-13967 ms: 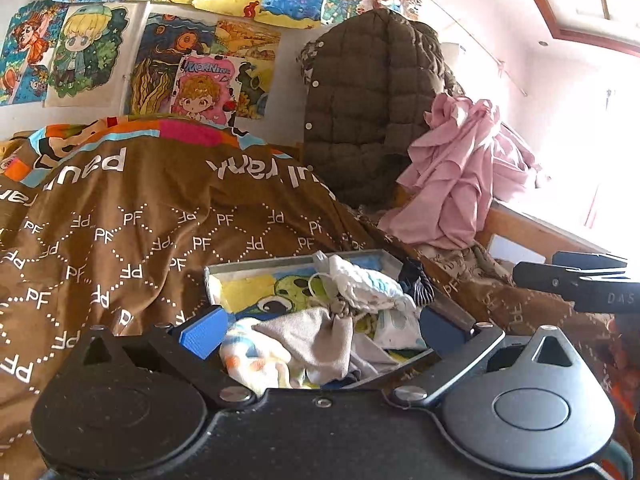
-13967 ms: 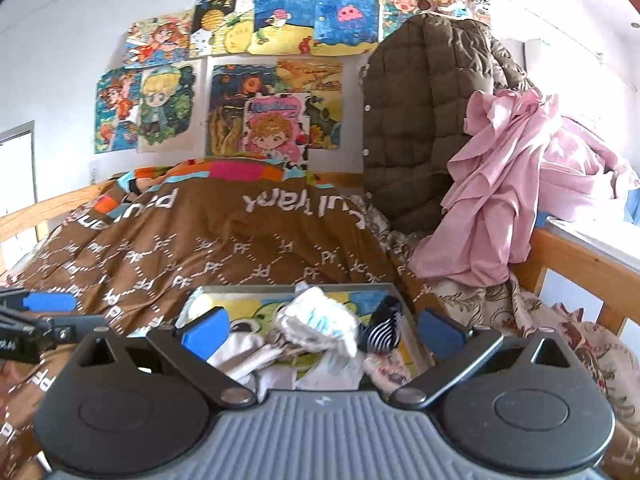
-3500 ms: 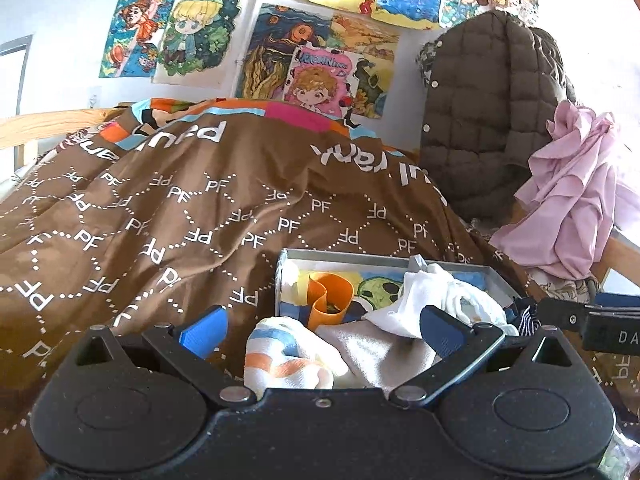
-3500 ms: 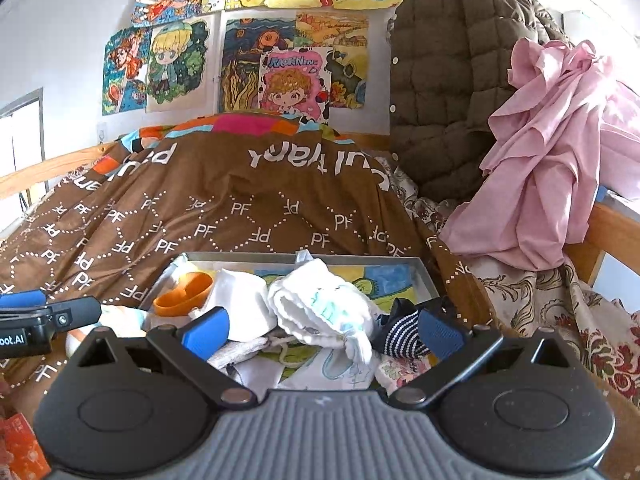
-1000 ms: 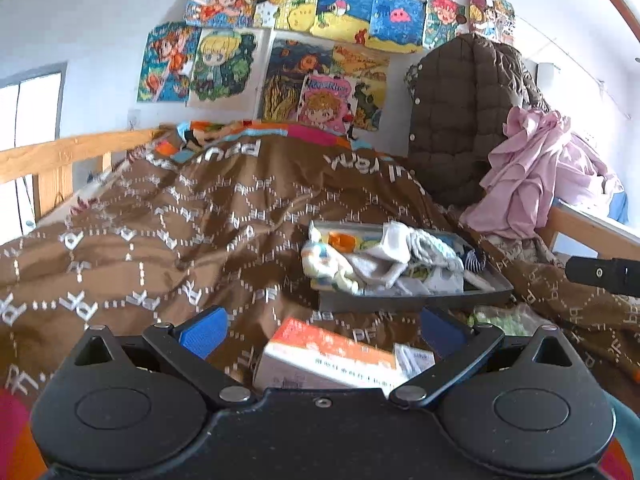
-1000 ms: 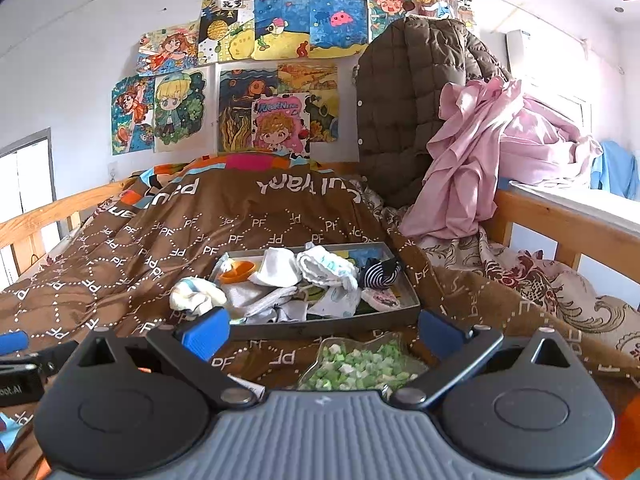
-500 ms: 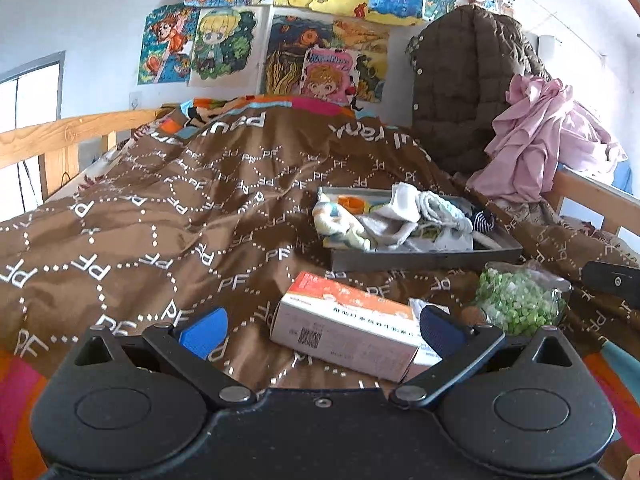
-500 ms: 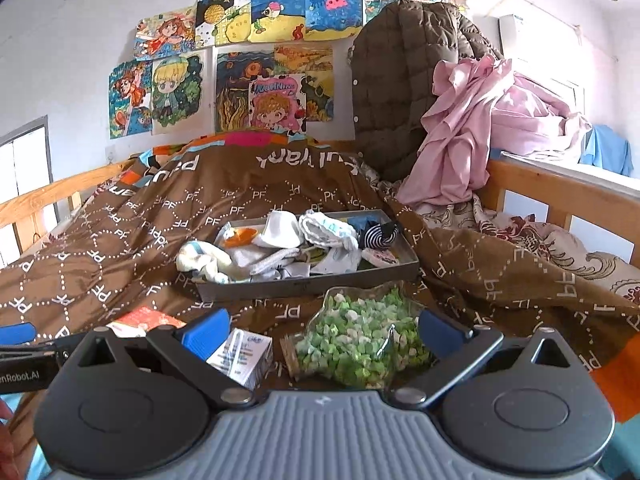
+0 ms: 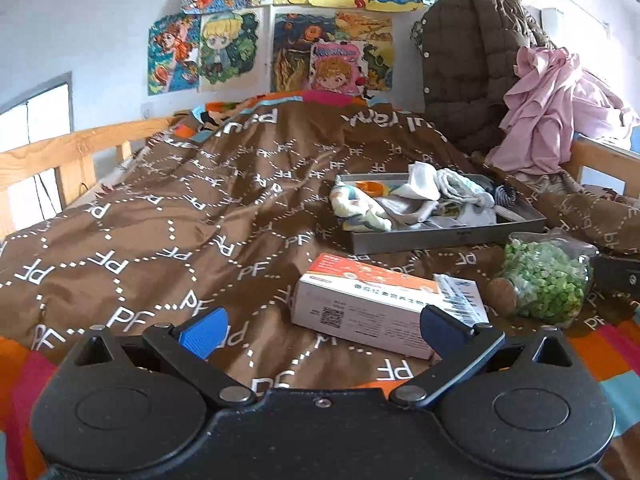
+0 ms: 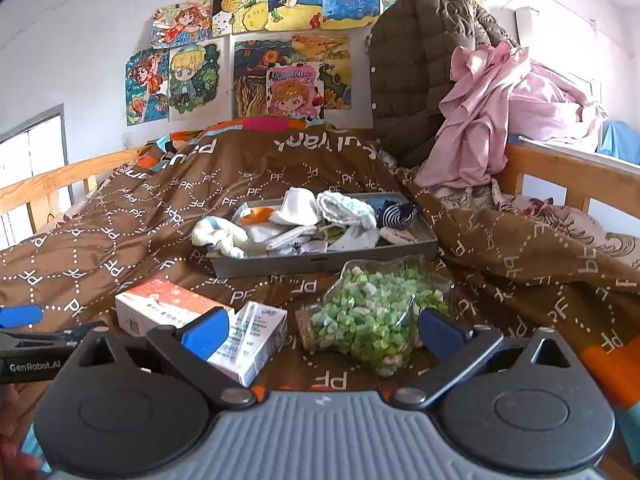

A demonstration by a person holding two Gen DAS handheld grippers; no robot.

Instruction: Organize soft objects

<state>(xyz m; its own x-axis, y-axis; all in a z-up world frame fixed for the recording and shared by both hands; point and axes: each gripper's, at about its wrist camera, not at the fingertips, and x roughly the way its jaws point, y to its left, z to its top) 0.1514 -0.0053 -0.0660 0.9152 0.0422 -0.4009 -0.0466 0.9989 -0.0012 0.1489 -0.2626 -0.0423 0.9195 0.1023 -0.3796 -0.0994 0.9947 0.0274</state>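
A grey tray [image 9: 448, 236] [image 10: 320, 266] lies on the brown bedspread, filled with rolled socks and small cloths [image 9: 420, 196] [image 10: 316, 216]. A pale rolled sock [image 9: 358, 210] [image 10: 218, 238] hangs over its left rim. My left gripper [image 9: 320, 330] is open and empty, pulled back well short of the tray, above an orange-and-white carton [image 9: 368, 300]. My right gripper [image 10: 322, 328] is open and empty too, low over a clear bag of green bits [image 10: 372, 312].
A small white box [image 10: 256, 336] lies beside the carton [image 10: 168, 306]. The bag of green bits [image 9: 544, 280] sits right of the carton. Wooden bed rails [image 9: 60, 156] [image 10: 560, 176] run along both sides. A brown quilted jacket [image 10: 420, 72] and pink clothes [image 10: 492, 112] hang at the back right.
Both grippers have drawn back from the tray toward the near end of the bed. The carton, small box and bag of green bits have come into view in front.
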